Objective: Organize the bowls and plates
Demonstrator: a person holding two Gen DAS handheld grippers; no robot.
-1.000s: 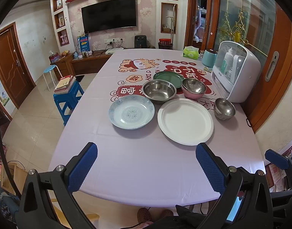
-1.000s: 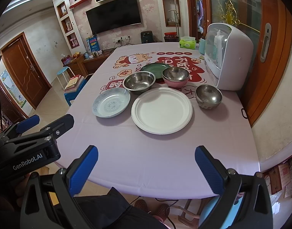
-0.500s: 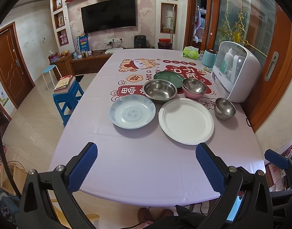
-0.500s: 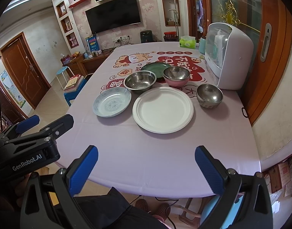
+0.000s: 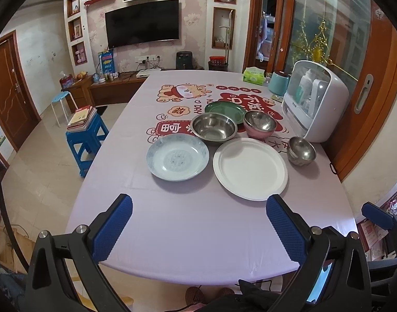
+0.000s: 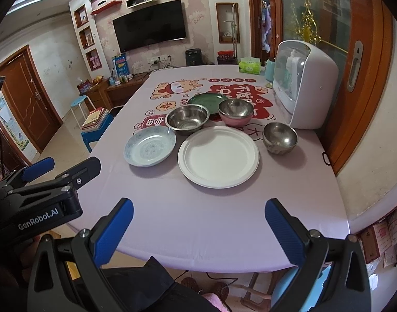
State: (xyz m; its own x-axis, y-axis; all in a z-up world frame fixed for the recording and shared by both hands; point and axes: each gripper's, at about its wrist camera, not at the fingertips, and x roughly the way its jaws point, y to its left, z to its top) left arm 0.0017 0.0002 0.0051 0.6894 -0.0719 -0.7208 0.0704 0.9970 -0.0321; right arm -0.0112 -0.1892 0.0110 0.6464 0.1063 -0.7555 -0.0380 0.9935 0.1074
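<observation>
On the lilac tablecloth (image 5: 188, 223) lie a pale blue plate (image 5: 177, 160), a white plate (image 5: 250, 167), a green plate (image 5: 225, 110), a large steel bowl (image 5: 213, 128), a pink bowl with a steel inside (image 5: 260, 124) and a small steel bowl (image 5: 301, 150). The same dishes show in the right wrist view: blue plate (image 6: 149, 145), white plate (image 6: 218, 156), small steel bowl (image 6: 279, 137). My left gripper (image 5: 198, 230) is open and empty above the near table edge. My right gripper (image 6: 198, 230) is open and empty, short of the white plate.
A white countertop cabinet (image 5: 315, 101) stands at the table's right side by a wooden door. A teal canister (image 5: 279, 84) and a tissue box (image 5: 254, 76) sit behind it. A blue stool with books (image 5: 85, 134) stands left of the table.
Both grippers have drifted slightly; the dishes appear a little shifted in view. Nothing on the table has moved and the jaws stay open.
</observation>
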